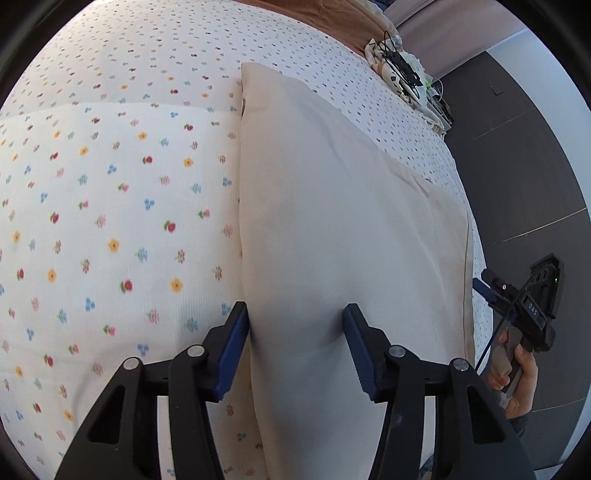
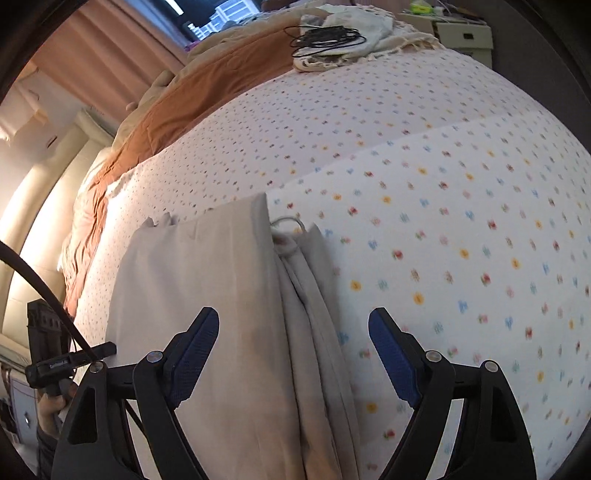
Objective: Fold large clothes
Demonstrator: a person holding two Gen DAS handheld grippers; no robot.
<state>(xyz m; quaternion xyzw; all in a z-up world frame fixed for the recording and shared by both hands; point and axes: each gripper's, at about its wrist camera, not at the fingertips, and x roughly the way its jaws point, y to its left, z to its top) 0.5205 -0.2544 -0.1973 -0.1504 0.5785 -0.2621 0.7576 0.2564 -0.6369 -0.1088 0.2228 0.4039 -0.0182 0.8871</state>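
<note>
**Folded cream garment on flowered bed, both grippers over it**

Left wrist view:
- Garment (image 1: 332,221): cream, folded into a long strip, flat on the flowered sheet (image 1: 110,221), running from near the camera toward the far end of the bed.
- Left gripper (image 1: 295,343): jaws part-spread over the near end of the strip, left pad at its left edge, right pad over its middle; contact with the cloth not clear.
- Right gripper (image 1: 524,302): at the right edge of the bed, held in a hand (image 1: 517,376), beside the strip's right edge.
- Black cables (image 1: 400,70) on pale cloth at the far end; brown blanket (image 1: 332,22) beyond.

Right wrist view:
- Garment (image 2: 207,295): same strip, seen from its other side, layered folds and a drawstring loop (image 2: 288,221) at its right edge.
- Right gripper (image 2: 293,343): jaws spread wide, above the strip's folded edge, nothing pinched.
- Left gripper (image 2: 51,362): low at left, dark, jaws hidden.
- Sheet (image 2: 461,240), blanket (image 2: 207,85), cables (image 2: 325,37), curtain (image 2: 92,48) behind.
</note>
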